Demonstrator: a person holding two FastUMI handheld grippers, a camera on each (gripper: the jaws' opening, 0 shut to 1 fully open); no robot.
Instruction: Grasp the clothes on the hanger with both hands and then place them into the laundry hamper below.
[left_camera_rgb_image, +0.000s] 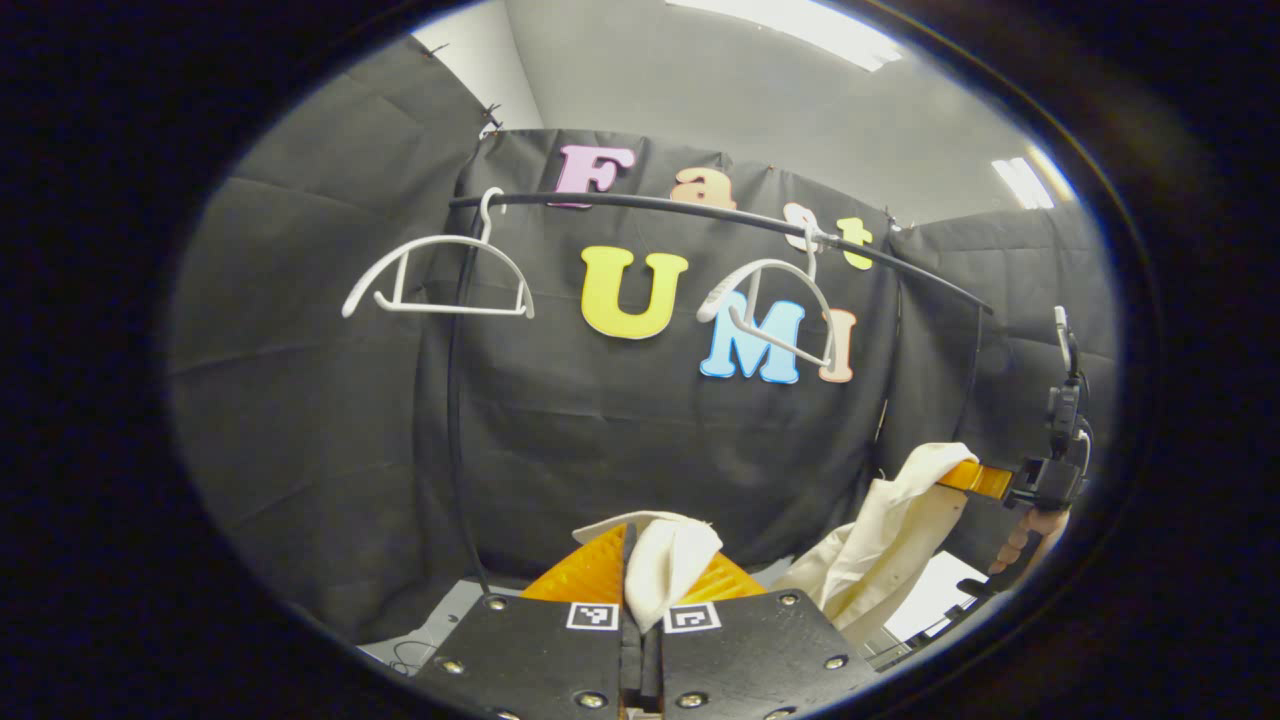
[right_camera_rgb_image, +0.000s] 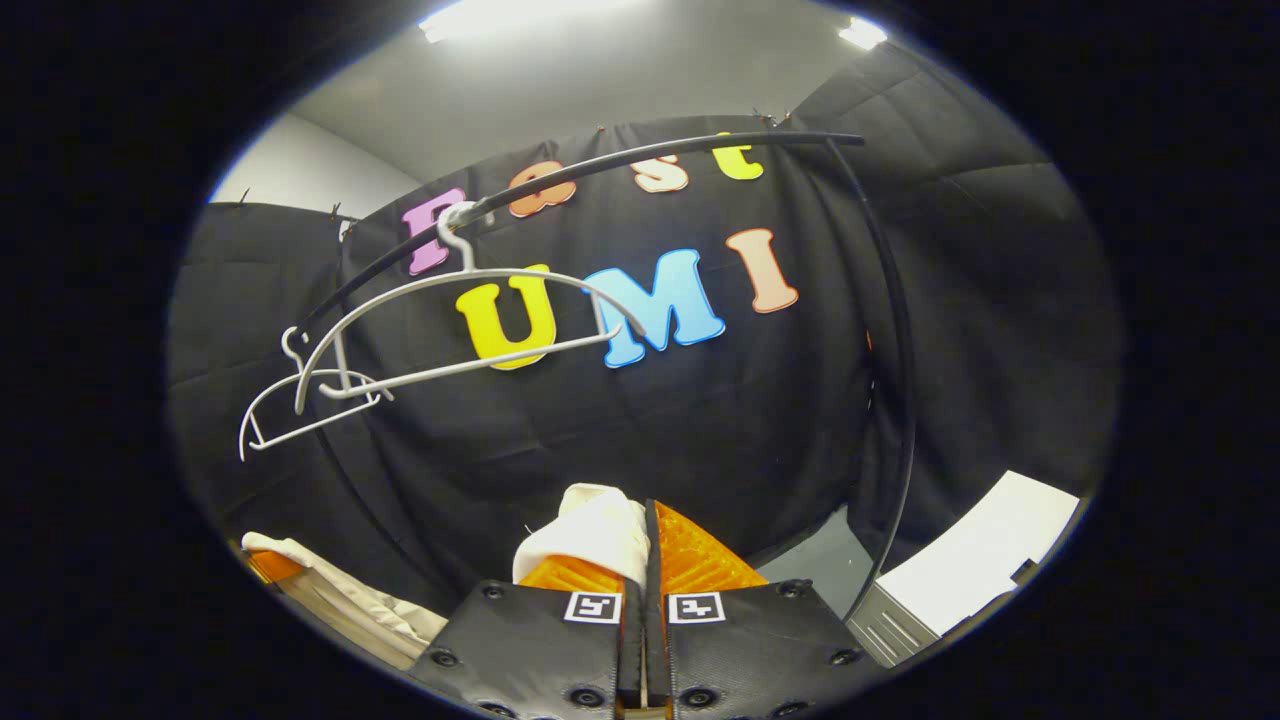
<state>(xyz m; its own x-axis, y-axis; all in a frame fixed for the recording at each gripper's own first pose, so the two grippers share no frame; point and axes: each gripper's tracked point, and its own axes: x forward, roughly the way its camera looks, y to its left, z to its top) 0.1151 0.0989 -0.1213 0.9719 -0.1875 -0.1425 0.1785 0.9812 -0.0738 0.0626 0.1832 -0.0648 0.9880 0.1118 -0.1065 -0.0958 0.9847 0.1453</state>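
Off the hanger already: cream garment (left_camera_rgb_image: 880, 560) hanging free between the two grippers, below the black rail (left_camera_rgb_image: 700, 212). Left gripper (left_camera_rgb_image: 640, 575) closed tight on a bunched fold of the cloth, fabric pinched between both fingers and spilling forward past the tips. Right gripper (right_camera_rgb_image: 645, 555) likewise clamped on another fold, cloth heaped on its near-left finger; seen from the left gripper view, far off to the right, gripping the garment's upper edge with a hand below it. Above and ahead of both grippers, two bare white hangers: one (left_camera_rgb_image: 440, 275) up to the left, the other (left_camera_rgb_image: 775, 310) up to the right, tilted on the rail. So grasp and removal judged done. Left to do: lowering and dropping into the hamper, which cannot be made out here. A pale box-like thing (right_camera_rgb_image: 965, 580) low to the right of the right gripper; not clear whether hamper or something else.
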